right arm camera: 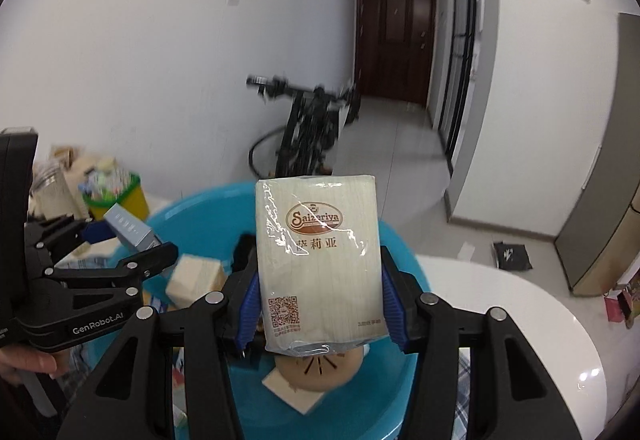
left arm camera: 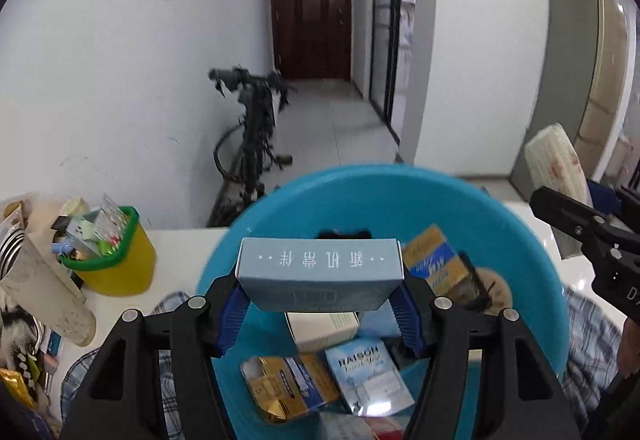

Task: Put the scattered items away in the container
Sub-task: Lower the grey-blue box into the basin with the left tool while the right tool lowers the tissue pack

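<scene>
My left gripper [left arm camera: 320,304] is shut on a pale grey-blue box [left arm camera: 318,272] with white characters, held above the blue basin [left arm camera: 532,252]. Inside the basin lie several small packs, among them a gold-and-blue pack [left arm camera: 288,388] and a light-blue sachet [left arm camera: 366,372]. My right gripper [right arm camera: 318,310] is shut on a cream tissue pack [right arm camera: 320,264] with a brown oval logo, also above the blue basin [right arm camera: 188,210]. In the right wrist view the left gripper [right arm camera: 132,244] holds the grey-blue box [right arm camera: 128,226] at the left. The right gripper's fingers [left arm camera: 580,224] show at the left view's right edge.
A yellow bin with a green rim [left arm camera: 114,260], stuffed with packets, stands on the white table [left arm camera: 180,252] left of the basin. A cream bottle [left arm camera: 48,292] lies nearby. Checked cloth [left arm camera: 592,336] lies under the basin. A bicycle [left arm camera: 252,132] leans on the wall behind.
</scene>
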`<state>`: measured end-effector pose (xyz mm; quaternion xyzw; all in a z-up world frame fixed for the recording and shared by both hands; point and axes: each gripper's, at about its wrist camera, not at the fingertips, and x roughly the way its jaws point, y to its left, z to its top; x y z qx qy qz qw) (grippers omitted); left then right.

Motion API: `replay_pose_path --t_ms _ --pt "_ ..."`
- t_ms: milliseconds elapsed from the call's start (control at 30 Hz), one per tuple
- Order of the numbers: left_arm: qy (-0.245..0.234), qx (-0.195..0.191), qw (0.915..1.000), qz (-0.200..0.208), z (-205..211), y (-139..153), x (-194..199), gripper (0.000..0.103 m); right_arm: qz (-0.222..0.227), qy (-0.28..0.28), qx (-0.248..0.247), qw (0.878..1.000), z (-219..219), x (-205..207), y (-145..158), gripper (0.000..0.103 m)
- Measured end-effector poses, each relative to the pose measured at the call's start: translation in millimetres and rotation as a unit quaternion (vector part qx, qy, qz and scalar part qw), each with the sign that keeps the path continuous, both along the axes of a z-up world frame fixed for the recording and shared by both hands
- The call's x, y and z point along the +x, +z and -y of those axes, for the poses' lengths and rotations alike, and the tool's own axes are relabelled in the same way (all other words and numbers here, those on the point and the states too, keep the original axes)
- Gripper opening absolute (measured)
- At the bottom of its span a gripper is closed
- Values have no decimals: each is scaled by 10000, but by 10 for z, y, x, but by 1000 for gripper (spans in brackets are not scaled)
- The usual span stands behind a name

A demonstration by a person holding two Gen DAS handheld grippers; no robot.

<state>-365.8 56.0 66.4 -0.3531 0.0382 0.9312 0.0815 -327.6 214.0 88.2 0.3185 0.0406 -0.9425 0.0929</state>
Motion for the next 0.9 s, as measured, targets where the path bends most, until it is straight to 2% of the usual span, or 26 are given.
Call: replay_pose_path --t_ms 167,300,467,533,600,900 --pt "-35 -9 9985 550 -49 -218 -126 66 342 112 36 9993 2 -66 -145 50" --pt "-146 21 9963 851 -70 -342 -163 66 370 96 29 9993 -39 -76 -140 50" --pt "-556 36 9907 1243 -225 -450 -138 66 336 68 18 9994 -63 -87 -134 50" --pt "-764 72 9880 1337 -320 -488 -117 66 323 51 21 9995 -69 -85 -126 50" --pt "-882 -48 9864 1389 -423 -533 -84 66 318 41 27 9995 -58 -95 -136 50" --pt "-874 -221 9831 1591 -503 -643 -98 66 332 26 23 9994 -79 -93 -136 50"
